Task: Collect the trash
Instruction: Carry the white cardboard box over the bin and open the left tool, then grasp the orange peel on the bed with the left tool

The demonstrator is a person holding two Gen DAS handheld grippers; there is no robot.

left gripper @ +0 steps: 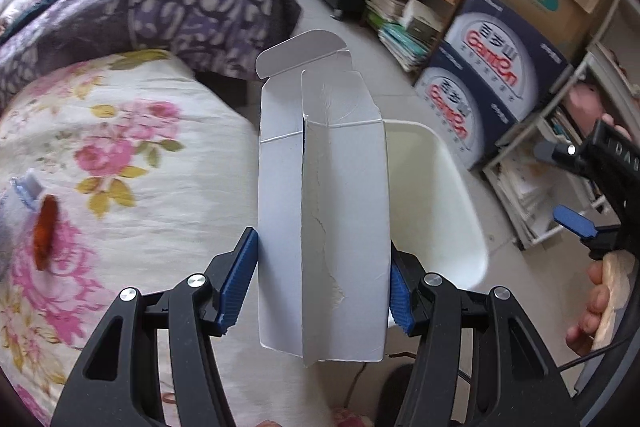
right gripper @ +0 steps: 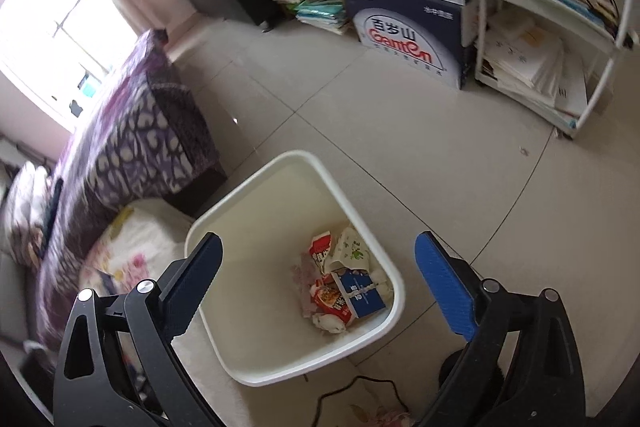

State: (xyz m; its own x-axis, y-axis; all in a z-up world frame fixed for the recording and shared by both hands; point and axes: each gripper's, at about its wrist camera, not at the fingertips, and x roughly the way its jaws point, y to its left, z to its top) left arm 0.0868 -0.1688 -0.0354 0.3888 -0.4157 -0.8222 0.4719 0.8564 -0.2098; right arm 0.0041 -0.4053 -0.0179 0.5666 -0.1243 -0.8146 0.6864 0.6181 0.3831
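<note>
While the left gripper gripped a flattened white carton by its two long edges, its blue fingers pressed against the cardboard on either side, and the carton stood up out of them with its torn flap uppermost. In the left wrist view the carton hung over the edge of the flowered bed, with the white bin showing just behind its right edge, so it was near the bin but not clearly above the opening.

The right gripper was spread wide with nothing between its fingers, and it looked straight down into the bin, where wrappers and a small blue box already lay on the bottom. The bin stood on the tiled floor right beside the bed.

The step in hand looked like carrying the carton to the bin. The next move would probably call for bringing the left gripper over the opening, tipping the carton's long side down so it cleared the rim, and only then releasing it. An orange-brown item on the bed, too blurred to identify, might be left for later.
</note>
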